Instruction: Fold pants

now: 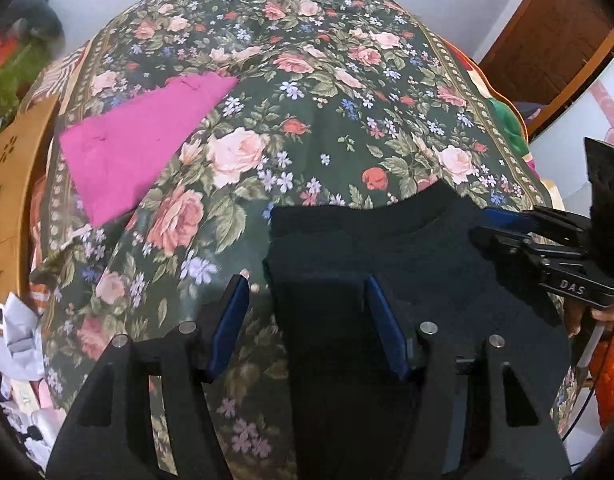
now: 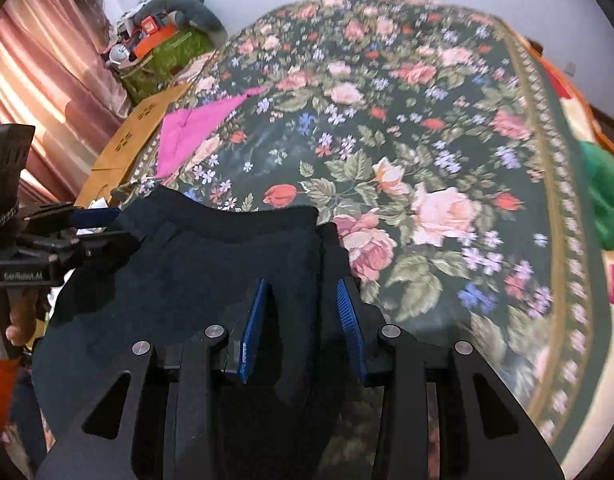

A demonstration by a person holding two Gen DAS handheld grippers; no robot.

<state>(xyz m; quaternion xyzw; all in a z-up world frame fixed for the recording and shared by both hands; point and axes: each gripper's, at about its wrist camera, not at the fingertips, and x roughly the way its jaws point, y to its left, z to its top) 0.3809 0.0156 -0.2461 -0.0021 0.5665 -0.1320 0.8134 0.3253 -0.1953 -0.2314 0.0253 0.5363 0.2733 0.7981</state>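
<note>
Covering bed, floral spread (image 1: pixel 307 92) near curtain (image 2: pixel 47 60)

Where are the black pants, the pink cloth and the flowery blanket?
black pants (image 1: pixel 387 248): left wrist view, upper folded part.
pink cloth (image 1: pixel 135 148): left wrist view, its middle.
flowery blanket (image 2: pixel 427 120): right wrist view, bare patch.

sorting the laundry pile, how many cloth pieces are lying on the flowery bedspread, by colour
black: 1, the pants at the near edge
pink: 1, a folded cloth farther back on the bedspread
total: 2
</note>
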